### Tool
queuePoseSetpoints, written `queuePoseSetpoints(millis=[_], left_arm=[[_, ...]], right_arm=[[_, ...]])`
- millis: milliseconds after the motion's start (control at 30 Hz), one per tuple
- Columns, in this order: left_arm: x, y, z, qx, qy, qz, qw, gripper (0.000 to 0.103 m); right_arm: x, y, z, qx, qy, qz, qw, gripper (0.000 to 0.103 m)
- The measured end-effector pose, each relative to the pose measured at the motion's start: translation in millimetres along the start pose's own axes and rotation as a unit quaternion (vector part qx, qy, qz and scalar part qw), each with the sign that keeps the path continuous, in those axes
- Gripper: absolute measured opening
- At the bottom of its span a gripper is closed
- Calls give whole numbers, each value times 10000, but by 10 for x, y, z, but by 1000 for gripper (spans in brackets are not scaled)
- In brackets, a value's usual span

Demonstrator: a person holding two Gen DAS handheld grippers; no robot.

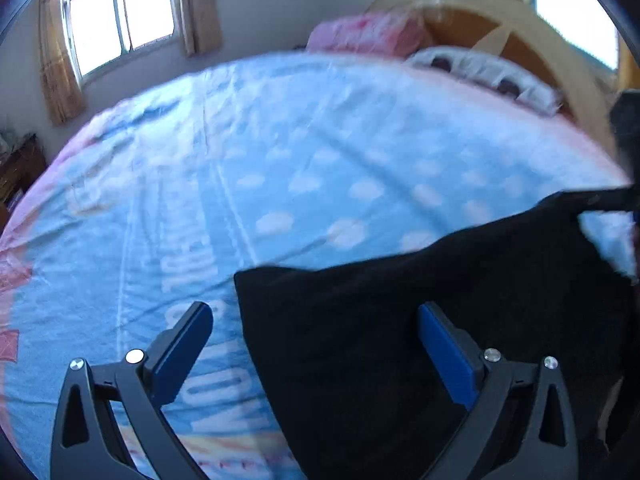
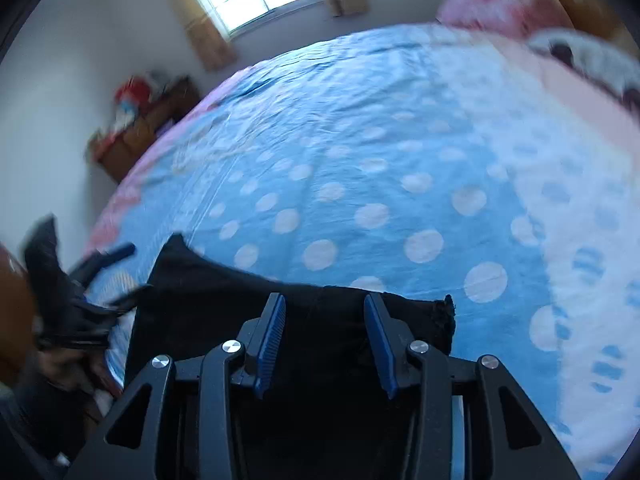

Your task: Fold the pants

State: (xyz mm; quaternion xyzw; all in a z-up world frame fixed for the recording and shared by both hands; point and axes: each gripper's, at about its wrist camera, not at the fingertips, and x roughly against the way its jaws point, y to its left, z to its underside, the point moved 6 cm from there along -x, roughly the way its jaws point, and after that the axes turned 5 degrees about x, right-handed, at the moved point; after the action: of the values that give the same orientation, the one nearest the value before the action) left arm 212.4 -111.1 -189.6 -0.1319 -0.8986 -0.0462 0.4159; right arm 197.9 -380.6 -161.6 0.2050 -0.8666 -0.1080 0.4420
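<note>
Both grippers (image 1: 316, 340) (image 2: 325, 344) held open (nothing pinched) over pants (image 1: 440, 320) | step: regrasp | next: hem to be pinched.

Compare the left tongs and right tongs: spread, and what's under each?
Left tongs are spread wide; right tongs stand narrower, still open. Left straddles the black pants' edge, one finger over the blue bedsheet; right sits wholly over pants. Shared: blue pads, nothing gripped.
</note>
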Motion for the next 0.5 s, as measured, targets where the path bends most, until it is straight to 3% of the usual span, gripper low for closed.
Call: queuePoseSetpoints(millis=[100,167,233,367,400,500], left_arm=[[202,70,63,343,-277,258,9987,103],[360,24,122,314,-448,384,9978,103],[425,-79,145,128,-543,430,9975,103],[174,-215,84,-267,-326,116,9990,103],[47,-183,82,-217,-189,21,9996,103],[-84,-110,100,59,-33,182,9998,103]], right_arm=[[155,68,-25,-206,-212,-94,9995,43],[382,189,18,-101,-389,18,9992,43],[586,400,182,-79,-482,-330,9983,44],[595,751,814,139,-130,-582,9981,47],[567,764,939,157,-56,-527,9985,47],[323,568,1317,-244,388,-395,9982,47]])
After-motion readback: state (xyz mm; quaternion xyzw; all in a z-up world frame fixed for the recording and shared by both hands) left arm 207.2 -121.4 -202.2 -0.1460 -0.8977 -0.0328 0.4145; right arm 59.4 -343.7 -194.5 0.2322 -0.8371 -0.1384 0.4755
